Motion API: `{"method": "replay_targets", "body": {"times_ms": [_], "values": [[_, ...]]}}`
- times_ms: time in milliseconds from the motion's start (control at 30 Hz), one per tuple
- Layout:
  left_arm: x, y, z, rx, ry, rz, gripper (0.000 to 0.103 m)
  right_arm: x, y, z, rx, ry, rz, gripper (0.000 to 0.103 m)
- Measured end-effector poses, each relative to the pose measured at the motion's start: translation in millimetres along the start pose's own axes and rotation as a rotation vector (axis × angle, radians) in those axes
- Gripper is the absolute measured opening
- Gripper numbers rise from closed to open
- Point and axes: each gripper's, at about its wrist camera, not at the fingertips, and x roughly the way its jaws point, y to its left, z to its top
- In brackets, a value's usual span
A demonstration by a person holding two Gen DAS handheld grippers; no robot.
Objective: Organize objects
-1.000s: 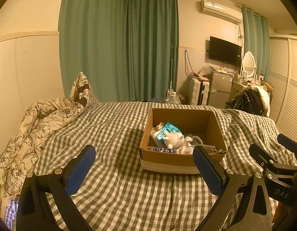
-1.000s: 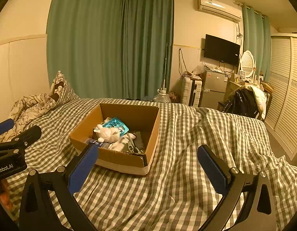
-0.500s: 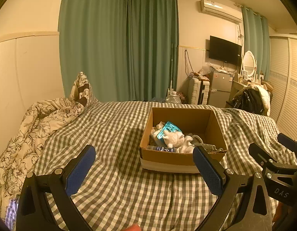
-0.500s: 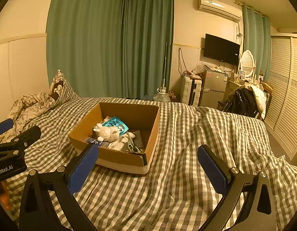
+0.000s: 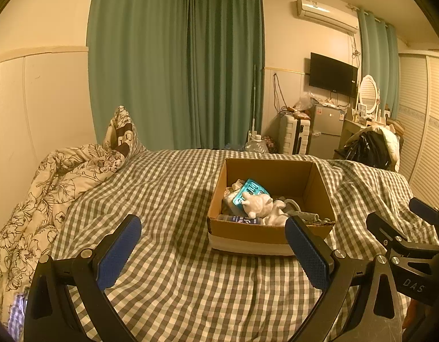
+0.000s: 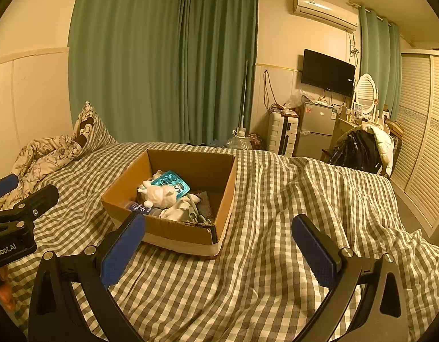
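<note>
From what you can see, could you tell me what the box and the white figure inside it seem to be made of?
Box: brown corrugated cardboard, matte, with a frayed rim. Figure: smooth and slightly glossy white, probably ceramic or plaster, though plastic is possible.

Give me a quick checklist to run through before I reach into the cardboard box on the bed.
1. Left gripper open and holding nothing: ok.
2. Right gripper open and holding nothing: ok.
3. Cardboard box open at the top, flat on the checked bedspread: ok.
4. Path to the box free: ok, only bedspread lies between.
5. A thing on top to grab: ok, the white toy lies over the teal pack.
6. Things under the pile free to lift: cannot tell, they overlap.
</note>
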Motion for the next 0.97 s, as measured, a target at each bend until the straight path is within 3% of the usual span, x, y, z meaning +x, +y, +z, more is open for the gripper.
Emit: {"method": "replay_targets", "body": {"times_ms": [967], "values": [[-1.3,5.3,-4.8,-0.010,0.005,0.015,0.103,0.9,1.5,-2.8,-0.002,0.004,-0.001,0.103]]}}
